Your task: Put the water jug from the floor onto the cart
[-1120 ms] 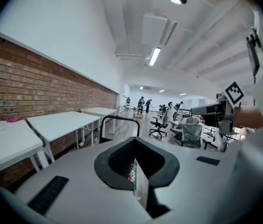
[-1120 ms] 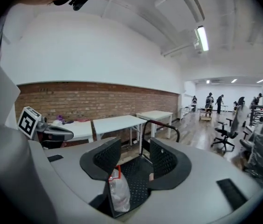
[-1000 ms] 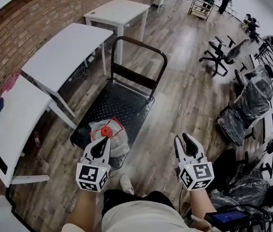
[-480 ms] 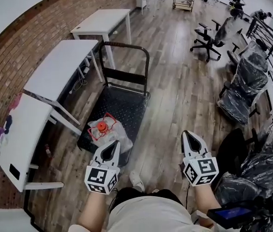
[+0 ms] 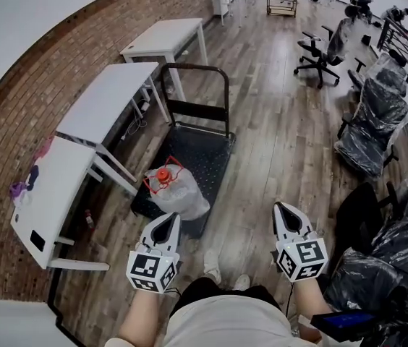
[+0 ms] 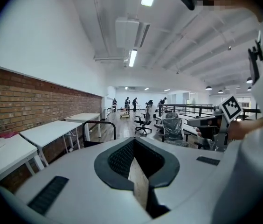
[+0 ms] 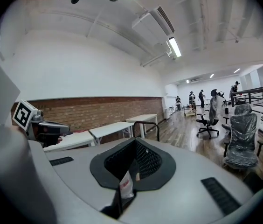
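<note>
The clear water jug (image 5: 177,195) with a red cap and red handle lies on the front end of the black cart (image 5: 206,152) in the head view. Both grippers are held low in front of me, back from the cart and apart from the jug. The left gripper (image 5: 166,223) has its jaws together with nothing in them, and so does the right gripper (image 5: 286,212). Neither gripper view shows the jug. The left gripper (image 6: 137,178) points over the cart's handle (image 6: 99,123), and the right gripper (image 7: 128,174) faces the same handle (image 7: 146,123).
White tables (image 5: 110,96) line the brick wall left of the cart. Plastic-wrapped office chairs (image 5: 369,132) and a black railing stand on the right. People and a trolley are far down the hall. My shoes (image 5: 211,264) stand on the wood floor behind the cart.
Both grippers have drawn back from the cart while the jug stays on its deck. The right gripper's jaws have closed. The left gripper no longer sits at the jug's cap.
</note>
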Available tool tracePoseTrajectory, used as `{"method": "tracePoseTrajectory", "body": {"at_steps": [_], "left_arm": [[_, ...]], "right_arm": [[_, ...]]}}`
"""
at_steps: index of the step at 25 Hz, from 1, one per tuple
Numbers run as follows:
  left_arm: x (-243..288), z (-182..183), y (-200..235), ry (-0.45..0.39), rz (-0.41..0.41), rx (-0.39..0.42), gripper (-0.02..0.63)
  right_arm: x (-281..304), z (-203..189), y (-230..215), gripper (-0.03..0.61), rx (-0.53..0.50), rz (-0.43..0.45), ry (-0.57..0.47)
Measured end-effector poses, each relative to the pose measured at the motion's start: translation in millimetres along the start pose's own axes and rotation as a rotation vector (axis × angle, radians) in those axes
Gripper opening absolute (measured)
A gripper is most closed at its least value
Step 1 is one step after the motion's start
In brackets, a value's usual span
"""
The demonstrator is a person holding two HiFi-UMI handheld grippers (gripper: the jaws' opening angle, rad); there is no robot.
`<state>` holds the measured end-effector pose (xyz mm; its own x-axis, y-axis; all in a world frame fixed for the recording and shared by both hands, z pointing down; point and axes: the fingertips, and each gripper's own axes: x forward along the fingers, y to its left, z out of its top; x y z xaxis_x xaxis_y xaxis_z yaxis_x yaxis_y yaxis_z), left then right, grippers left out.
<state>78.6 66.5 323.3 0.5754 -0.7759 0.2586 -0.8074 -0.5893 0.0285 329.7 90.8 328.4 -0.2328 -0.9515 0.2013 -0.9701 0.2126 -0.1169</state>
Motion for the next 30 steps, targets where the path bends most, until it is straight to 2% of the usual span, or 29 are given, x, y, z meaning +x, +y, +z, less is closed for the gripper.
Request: {"method": "tracePoseTrajectory", "body": {"at_steps": [8, 14, 20, 24, 30], "left_arm": [[-25, 3, -1, -0.028, 0.011, -0.014, 0.0], [-65, -4, 47, -0.054, 0.079, -0.033, 0.0], [-116, -19, 113, -0.081, 0.175, -0.082, 0.0], [-136, -23, 145, -0.11, 0.187, -0.097, 0.0], [-145, -30, 158, -0.123, 0.177, -0.111, -0.001]], "right_arm": [[-19, 5, 19, 0.003, -0.07, 0.014, -0.02], [-2, 18, 58, 0.003, -0.108, 0.027, -0.048], [20, 28, 130, 0.002, -0.17, 0.092, -0.043], [34, 31, 172, 0.002, -0.217, 0.109, -0.029], [35, 40, 190, 0.002, -0.25, 0.098, -0.042]]}}
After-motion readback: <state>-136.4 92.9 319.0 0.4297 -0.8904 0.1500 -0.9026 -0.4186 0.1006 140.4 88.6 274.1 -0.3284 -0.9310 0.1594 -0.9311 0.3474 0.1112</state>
